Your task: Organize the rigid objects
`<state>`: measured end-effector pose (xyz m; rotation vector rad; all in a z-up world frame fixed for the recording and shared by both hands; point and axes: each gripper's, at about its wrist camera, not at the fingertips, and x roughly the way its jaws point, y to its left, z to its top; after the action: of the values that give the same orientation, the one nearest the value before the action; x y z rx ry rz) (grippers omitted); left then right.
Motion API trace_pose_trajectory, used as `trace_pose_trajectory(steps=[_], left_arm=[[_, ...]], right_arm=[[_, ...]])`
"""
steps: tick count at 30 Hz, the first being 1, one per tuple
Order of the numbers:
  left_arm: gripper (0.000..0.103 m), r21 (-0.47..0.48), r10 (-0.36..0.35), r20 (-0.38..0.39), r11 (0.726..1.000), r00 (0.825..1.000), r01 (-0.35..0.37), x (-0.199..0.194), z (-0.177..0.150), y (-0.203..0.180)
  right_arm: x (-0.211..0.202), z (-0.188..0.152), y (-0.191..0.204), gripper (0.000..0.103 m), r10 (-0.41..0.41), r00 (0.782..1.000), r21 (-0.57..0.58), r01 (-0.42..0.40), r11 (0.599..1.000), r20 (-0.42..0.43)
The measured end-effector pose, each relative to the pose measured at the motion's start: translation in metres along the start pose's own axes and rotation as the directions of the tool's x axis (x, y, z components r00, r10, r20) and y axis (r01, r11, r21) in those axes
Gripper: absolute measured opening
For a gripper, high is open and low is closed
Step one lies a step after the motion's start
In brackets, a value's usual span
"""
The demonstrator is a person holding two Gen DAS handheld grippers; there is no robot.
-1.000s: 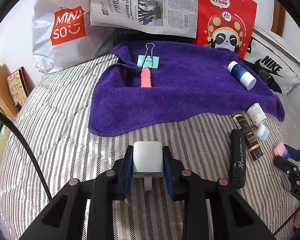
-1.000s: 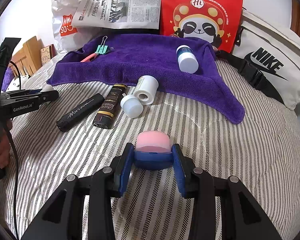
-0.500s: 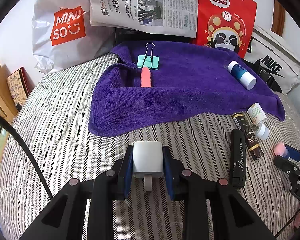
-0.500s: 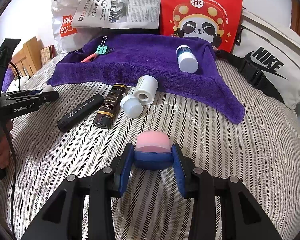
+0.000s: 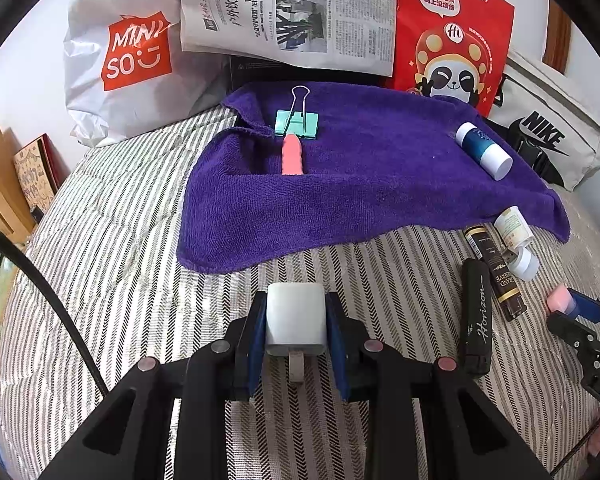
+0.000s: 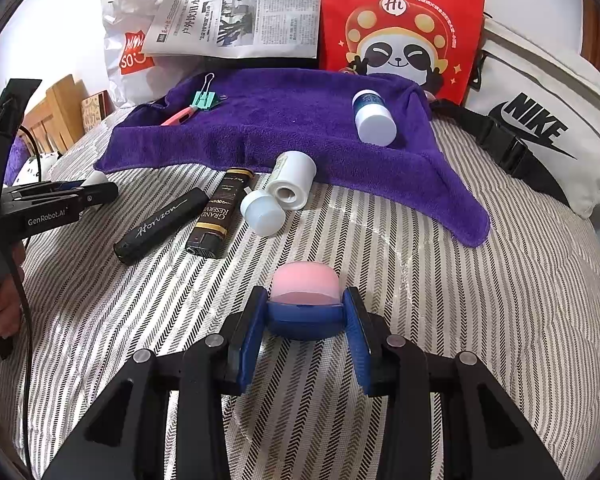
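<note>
My left gripper (image 5: 296, 320) is shut on a white charger plug (image 5: 296, 318), held low over the striped bed in front of the purple towel (image 5: 372, 192). My right gripper (image 6: 305, 316) is shut on a pink and blue capsule-shaped object (image 6: 303, 300); it shows at the right edge of the left wrist view (image 5: 568, 302). On the towel lie a teal binder clip (image 5: 298, 122), a pink pen-like stick (image 5: 291, 156) and a blue and white bottle (image 5: 484, 150). A black Horizon case (image 6: 160, 226), a dark lighter (image 6: 216, 216), a white bottle (image 6: 294, 180) and its cap (image 6: 262, 214) lie on the bed.
Behind the towel stand a Miniso bag (image 5: 128, 60), a newspaper (image 5: 292, 12) and a red panda bag (image 5: 456, 36). A white Nike bag (image 6: 540, 128) lies at the right. Wooden boards and a book (image 5: 32, 176) are at the left edge.
</note>
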<state>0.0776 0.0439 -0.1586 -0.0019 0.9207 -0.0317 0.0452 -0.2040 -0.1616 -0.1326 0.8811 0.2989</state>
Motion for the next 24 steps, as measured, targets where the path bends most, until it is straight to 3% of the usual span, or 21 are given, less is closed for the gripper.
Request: trace_pose_trajectory(steps=[8, 13, 24], left_arm=[[0.025, -0.028, -0.036, 0.000, 0.999, 0.999, 0.036, -0.001, 0.000, 0.006], [0.025, 0.014, -0.034, -0.024, 0.999, 0.999, 0.034, -0.006, -0.001, 0.002], [0.025, -0.022, -0.095, 0.008, 0.995, 0.995, 0.095, -0.037, 0.015, 0.008]], right_arm=[[-0.001, 0.002, 0.002, 0.037, 0.000, 1.000, -0.013, 0.000, 1.000, -0.002], [-0.007, 0.002, 0.004, 0.036, 0.015, 1.000, -0.036, -0.016, 0.999, -0.024], [-0.053, 0.021, -0.002, 0.036, 0.073, 0.994, -0.026, -0.071, 0.997, 0.078]])
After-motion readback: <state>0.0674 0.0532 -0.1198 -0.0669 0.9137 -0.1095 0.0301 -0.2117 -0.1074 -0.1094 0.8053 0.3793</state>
